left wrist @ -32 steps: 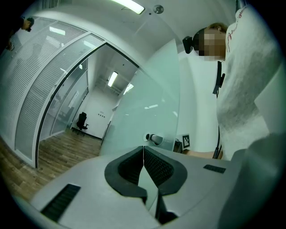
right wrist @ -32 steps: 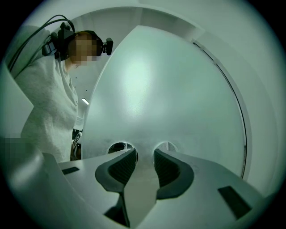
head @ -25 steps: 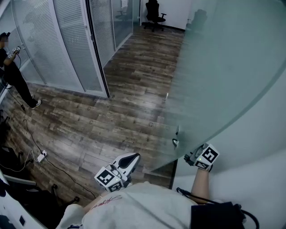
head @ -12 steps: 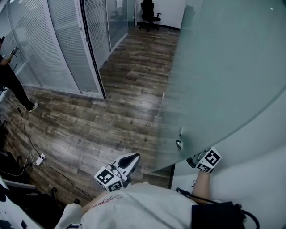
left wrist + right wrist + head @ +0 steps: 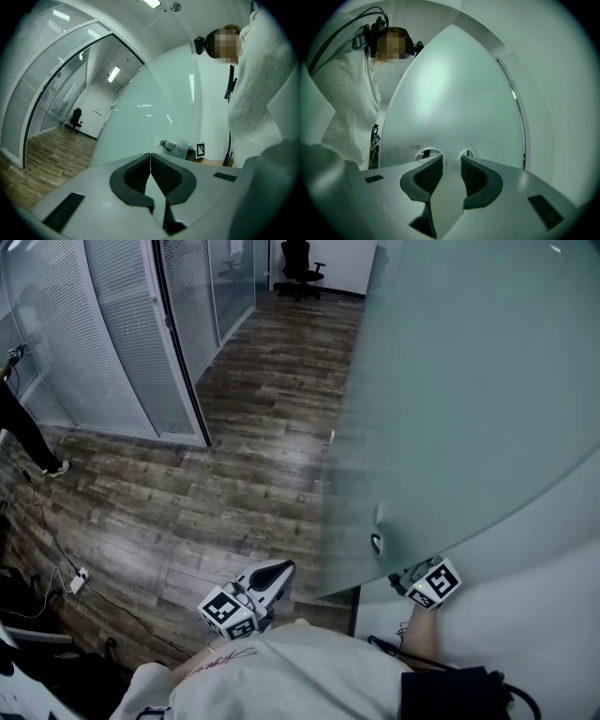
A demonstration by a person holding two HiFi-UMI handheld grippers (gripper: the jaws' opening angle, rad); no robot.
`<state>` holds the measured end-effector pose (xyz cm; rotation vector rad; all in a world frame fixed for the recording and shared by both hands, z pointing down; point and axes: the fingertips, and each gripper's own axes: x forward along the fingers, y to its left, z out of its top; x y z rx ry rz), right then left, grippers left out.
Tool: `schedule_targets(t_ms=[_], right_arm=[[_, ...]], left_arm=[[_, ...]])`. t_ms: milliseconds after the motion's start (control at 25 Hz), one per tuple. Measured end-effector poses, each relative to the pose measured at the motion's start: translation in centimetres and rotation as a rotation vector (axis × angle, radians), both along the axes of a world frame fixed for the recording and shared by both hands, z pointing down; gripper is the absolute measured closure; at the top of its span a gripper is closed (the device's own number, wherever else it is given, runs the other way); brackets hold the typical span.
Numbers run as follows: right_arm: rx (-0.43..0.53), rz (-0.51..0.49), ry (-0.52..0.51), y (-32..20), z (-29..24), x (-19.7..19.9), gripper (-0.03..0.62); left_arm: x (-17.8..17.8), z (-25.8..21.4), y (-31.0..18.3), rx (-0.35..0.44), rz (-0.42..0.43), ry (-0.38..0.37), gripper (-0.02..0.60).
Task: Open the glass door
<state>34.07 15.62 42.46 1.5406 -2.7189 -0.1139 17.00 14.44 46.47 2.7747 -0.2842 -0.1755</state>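
The frosted glass door (image 5: 469, 409) stands swung out over the wooden floor, its lower edge just in front of me. A metal handle (image 5: 375, 542) sits near that edge and also appears in the left gripper view as the handle (image 5: 168, 146). My right gripper (image 5: 403, 576) reaches in behind the door at handle height. In the right gripper view the right gripper (image 5: 452, 159) has its jaws partly apart against the door (image 5: 454, 93), closed on the handle on that side. The left gripper (image 5: 275, 571) hangs low by my body, shut and empty, as the left gripper view shows (image 5: 150, 155).
A glazed partition with blinds (image 5: 112, 334) runs along the left. An office chair (image 5: 298, 268) stands at the far end of the wooden floor (image 5: 234, 474). A person (image 5: 23, 427) stands at the left edge. A cable and power strip (image 5: 73, 577) lie nearby. A white wall (image 5: 525, 615) is right.
The door has swung a little further out over the floor, and my right gripper has gone along with it at the handle. The left gripper has stayed where it was.
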Motion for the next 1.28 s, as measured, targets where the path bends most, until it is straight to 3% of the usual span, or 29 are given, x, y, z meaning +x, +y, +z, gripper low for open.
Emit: schedule_targets(t_ms=[280, 400, 480, 640, 760, 880, 1040, 1160, 1280], right_arm=[[-0.019, 0.151, 0.079, 1.6, 0.8, 1.6, 0.468], [-0.096, 0.275, 0.166, 2.3, 2.5, 2.4, 0.527], [-0.148, 0.296, 0.188, 3.0, 3.7, 2.1, 0.545], [-0.243, 0.266, 0.070, 5.0, 6.4, 0.7, 0.558], [-0.365, 0.224, 0.104, 6.6, 9.4, -1.1, 0.563], [-0.437, 0.193, 0.050, 7.8, 9.9, -2.2, 0.576], [-0.520, 0.028, 0.062, 9.7, 10.1, -4.7, 0.576], [-0.505, -0.089, 0.071, 10.1, 10.1, -7.5, 0.576], [-0.422, -0.133, 0.049, 8.3, 8.6, -10.4, 0.576]], left_arm=[[0.6, 0.1, -0.3, -0.011, 0.025, 0.000, 0.563], [0.6, 0.1, -0.3, -0.014, 0.034, -0.001, 0.563], [0.6, 0.0, -0.4, -0.014, 0.042, -0.001, 0.563], [0.8, -0.1, -0.7, -0.002, 0.057, -0.006, 0.563], [0.8, 0.1, -0.7, 0.014, 0.065, -0.008, 0.563], [0.2, -0.1, -0.6, 0.014, 0.064, -0.019, 0.563], [-0.4, 0.1, -0.9, 0.023, 0.054, -0.023, 0.563], [-1.1, 0.4, -1.2, 0.023, 0.034, -0.027, 0.563], [-1.7, 0.1, -1.5, 0.018, 0.015, -0.029, 0.563]])
